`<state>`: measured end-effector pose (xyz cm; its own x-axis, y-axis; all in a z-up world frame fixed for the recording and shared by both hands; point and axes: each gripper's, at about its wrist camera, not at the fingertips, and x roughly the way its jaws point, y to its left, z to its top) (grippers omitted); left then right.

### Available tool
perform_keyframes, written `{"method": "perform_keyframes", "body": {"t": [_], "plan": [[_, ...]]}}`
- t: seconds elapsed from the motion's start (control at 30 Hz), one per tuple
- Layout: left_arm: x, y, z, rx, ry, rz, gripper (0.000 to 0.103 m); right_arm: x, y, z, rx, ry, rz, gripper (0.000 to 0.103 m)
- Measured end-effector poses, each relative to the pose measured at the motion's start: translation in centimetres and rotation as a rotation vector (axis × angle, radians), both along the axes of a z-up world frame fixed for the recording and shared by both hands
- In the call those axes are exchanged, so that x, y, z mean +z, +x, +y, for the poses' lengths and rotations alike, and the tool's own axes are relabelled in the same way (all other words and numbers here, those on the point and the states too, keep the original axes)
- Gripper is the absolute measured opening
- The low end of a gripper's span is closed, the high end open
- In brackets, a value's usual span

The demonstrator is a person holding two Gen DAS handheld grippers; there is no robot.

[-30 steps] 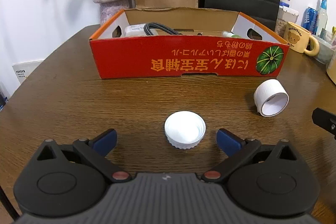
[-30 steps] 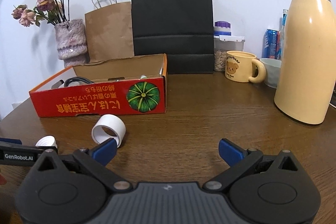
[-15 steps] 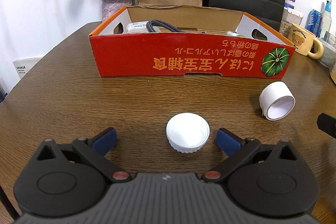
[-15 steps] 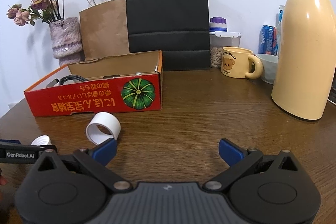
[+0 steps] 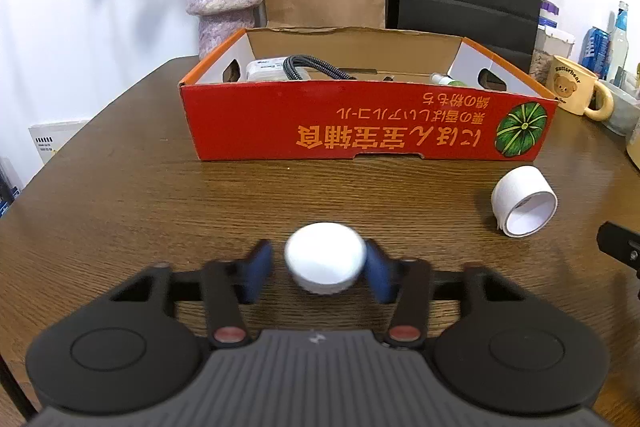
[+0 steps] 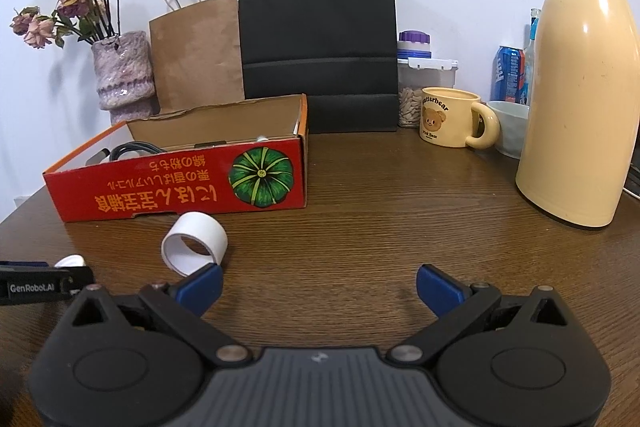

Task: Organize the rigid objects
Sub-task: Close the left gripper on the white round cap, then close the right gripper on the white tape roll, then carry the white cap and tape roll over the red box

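The left hand-held gripper (image 5: 325,269) is closing on the white cap (image 5: 325,262) at the lower centre of the left wrist frame. A second ago its blue pads were standing wide apart on either side of the cap; now the right pad (image 5: 378,277) is touching the cap's rim and the left pad (image 5: 256,277) is sitting just beside it, both blurred by the motion. The cap is still lying on the counter (image 5: 120,211), between the pads, and appears nudged a little off its earlier spot. I judge that the grasp is nearly made but not yet firm, and that lifting is the step to follow.

Further out, at the right of the same frame, a tape roll (image 5: 523,201) is lying on its side on the counter, apart from the cap. Beyond both, across the middle of the frame, the red box (image 5: 360,123) is standing open with a cable and other items already inside; it is likely where the cap is going.

The right hand-held gripper (image 6: 319,287) is staying spread and empty low in its own frame, with the roll just beyond its left pad (image 6: 202,283).
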<state>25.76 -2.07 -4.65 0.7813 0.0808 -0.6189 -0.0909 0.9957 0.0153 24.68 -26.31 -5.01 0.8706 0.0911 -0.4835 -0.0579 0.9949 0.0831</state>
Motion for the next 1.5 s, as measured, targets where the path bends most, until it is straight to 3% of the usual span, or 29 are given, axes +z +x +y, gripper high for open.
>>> {"method": "perform_keyframes", "body": {"t": [0.2,0.57,0.93,1.17,1.3,1.33,1.37,1.4,1.5], "plan": [[0.2,-0.2,0.0,-0.003,0.002,-0.010,0.041,0.0,0.0,0.0,-0.001,0.000,0.000,0.103],[2.9,-1.6,2.0,0.072,-0.008,-0.118,0.041,0.0,-0.1,1.2,0.045,-0.010,-0.025,0.103],[3.4,-1.5,4.0,0.124,-0.039,-0.123,0.041,0.4,1.2,5.3,0.154,-0.017,-0.024,0.103],[3.4,-1.4,4.1,0.120,-0.043,-0.119,0.041,0.5,4.0,7.8,0.152,-0.024,0.009,0.102],[3.4,-1.4,4.1,0.119,-0.046,-0.119,0.041,0.1,5.3,8.7,0.157,-0.041,0.058,0.084],[3.4,-1.4,4.1,0.119,-0.047,-0.119,0.041,-0.1,5.3,8.8,0.167,-0.043,0.070,0.073],[3.4,-1.4,4.1,0.119,-0.045,-0.121,0.041,-0.2,5.3,8.9,0.175,-0.046,0.079,0.052],[3.4,-1.4,4.1,0.119,-0.044,-0.121,0.041,-0.3,5.2,8.8,0.177,-0.046,0.085,0.043],[3.4,-1.5,4.0,0.119,-0.043,-0.122,0.041,-0.2,4.7,8.5,0.186,-0.033,0.078,0.043]]}}
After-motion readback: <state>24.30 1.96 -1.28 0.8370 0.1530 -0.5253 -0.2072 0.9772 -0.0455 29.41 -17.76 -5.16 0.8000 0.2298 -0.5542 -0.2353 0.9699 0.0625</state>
